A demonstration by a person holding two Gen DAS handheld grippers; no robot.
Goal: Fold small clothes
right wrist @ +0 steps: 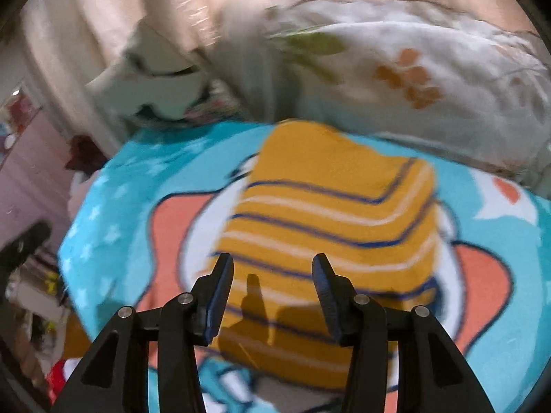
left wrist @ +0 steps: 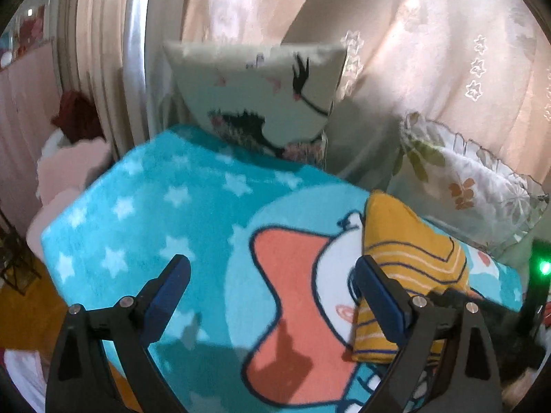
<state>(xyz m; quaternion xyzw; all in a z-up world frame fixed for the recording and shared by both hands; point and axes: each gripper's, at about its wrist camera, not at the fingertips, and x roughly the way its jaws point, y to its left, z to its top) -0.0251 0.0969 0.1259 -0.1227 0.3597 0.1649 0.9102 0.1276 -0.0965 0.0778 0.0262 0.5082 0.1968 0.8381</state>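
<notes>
A yellow garment with white and navy stripes (right wrist: 330,213) lies folded into a compact rectangle on a turquoise cartoon blanket (right wrist: 103,213). My right gripper (right wrist: 272,266) is open and empty, hovering just above the garment's near edge. In the left wrist view the same garment (left wrist: 406,258) lies at the right. My left gripper (left wrist: 272,270) is wide open and empty above the blanket (left wrist: 144,213), with its right finger over the garment's left edge.
A white cushion with a bird print (left wrist: 258,93) leans at the back. A floral frilled pillow (left wrist: 471,186) lies at the right, also in the right wrist view (right wrist: 396,69). Pink curtains (left wrist: 430,34) hang behind. The blanket's left edge drops to an orange floor (left wrist: 31,313).
</notes>
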